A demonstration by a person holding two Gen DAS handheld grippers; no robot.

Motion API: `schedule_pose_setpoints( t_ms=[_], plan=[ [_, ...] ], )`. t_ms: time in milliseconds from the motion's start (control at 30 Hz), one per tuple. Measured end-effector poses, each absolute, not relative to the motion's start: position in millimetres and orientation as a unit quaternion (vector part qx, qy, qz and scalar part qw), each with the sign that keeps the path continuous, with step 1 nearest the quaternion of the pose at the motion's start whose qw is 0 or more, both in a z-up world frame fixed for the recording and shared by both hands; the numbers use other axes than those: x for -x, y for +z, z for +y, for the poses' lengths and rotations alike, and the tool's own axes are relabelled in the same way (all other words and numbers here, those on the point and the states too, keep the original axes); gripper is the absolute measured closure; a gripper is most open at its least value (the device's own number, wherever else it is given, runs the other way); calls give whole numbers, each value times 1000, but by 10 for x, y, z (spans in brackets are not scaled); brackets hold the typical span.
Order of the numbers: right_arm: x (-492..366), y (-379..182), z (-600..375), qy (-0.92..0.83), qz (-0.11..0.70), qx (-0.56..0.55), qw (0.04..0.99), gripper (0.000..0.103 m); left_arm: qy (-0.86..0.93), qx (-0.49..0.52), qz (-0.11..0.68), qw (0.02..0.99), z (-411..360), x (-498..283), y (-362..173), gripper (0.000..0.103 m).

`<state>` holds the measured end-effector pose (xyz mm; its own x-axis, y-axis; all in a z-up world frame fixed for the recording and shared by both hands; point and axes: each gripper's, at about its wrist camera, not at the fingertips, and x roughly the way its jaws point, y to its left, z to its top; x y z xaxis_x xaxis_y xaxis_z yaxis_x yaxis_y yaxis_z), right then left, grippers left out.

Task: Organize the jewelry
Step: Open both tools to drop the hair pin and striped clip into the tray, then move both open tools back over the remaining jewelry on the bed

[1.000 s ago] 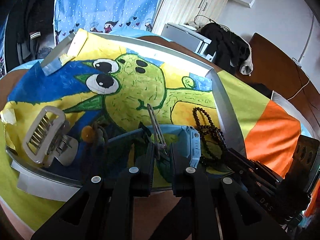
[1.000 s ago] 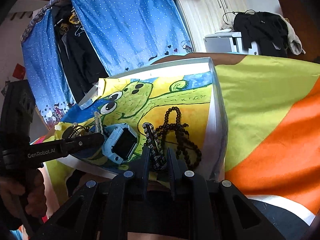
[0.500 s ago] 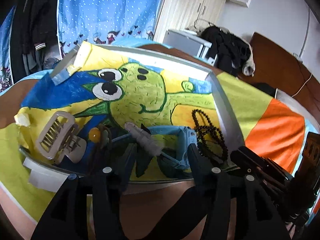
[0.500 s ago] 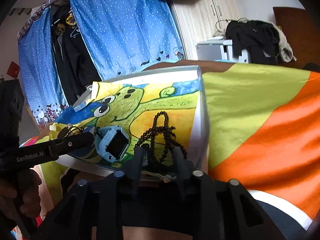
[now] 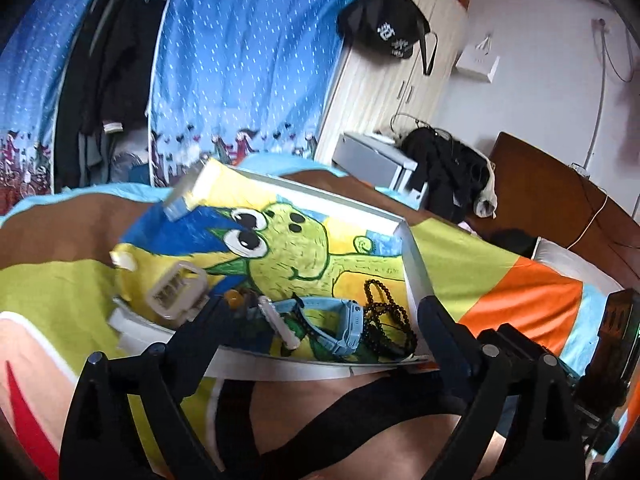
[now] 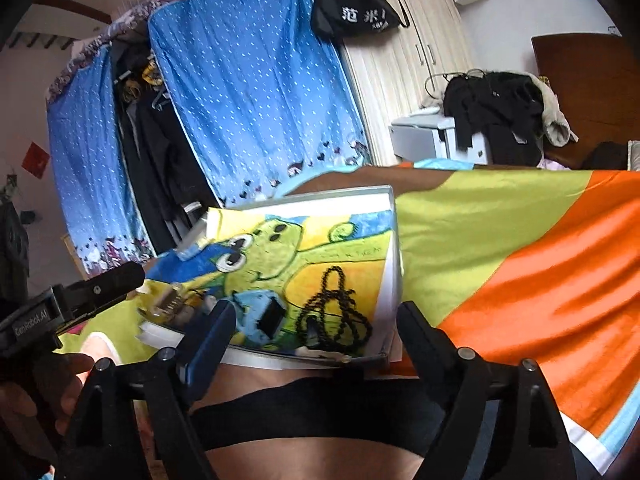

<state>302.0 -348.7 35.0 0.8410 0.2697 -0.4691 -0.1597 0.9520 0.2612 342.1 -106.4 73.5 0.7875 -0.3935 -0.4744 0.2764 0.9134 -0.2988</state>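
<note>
Blue watch (image 5: 340,322) lies in the tray (image 5: 416,256), beads (image 5: 384,320) at its 3 o'clock, hair clip (image 5: 176,290) at 9. Both the left gripper (image 5: 320,312) and right gripper (image 6: 312,320) are spread wide, released.

White tray (image 5: 416,256) holding a beige hair claw (image 5: 176,290) at 9 o'clock, blue watch (image 5: 336,320) centrally, black bead necklace (image 5: 384,316) at 3 o'clock.

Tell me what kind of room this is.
Most likely a bedroom: a colourful bedspread over what looks like a bed, a wooden headboard, and a curtained clothes rack beside a wardrobe. The jewelry tray lies on the bedspread.
</note>
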Motion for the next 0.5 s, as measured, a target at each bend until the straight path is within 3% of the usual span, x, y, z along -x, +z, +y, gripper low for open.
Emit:
schedule_pose_setpoints(
  t_ms=[200,500],
  plan=[
    [-2699,554,-3362,130,231,-115,957,0,-173,93,245,950,-831,-3005,933,6],
    [-2215,733,-3066,142,203,-105,963,0,-135,81,228,961,-469,-2392,1072,3]
  ],
)
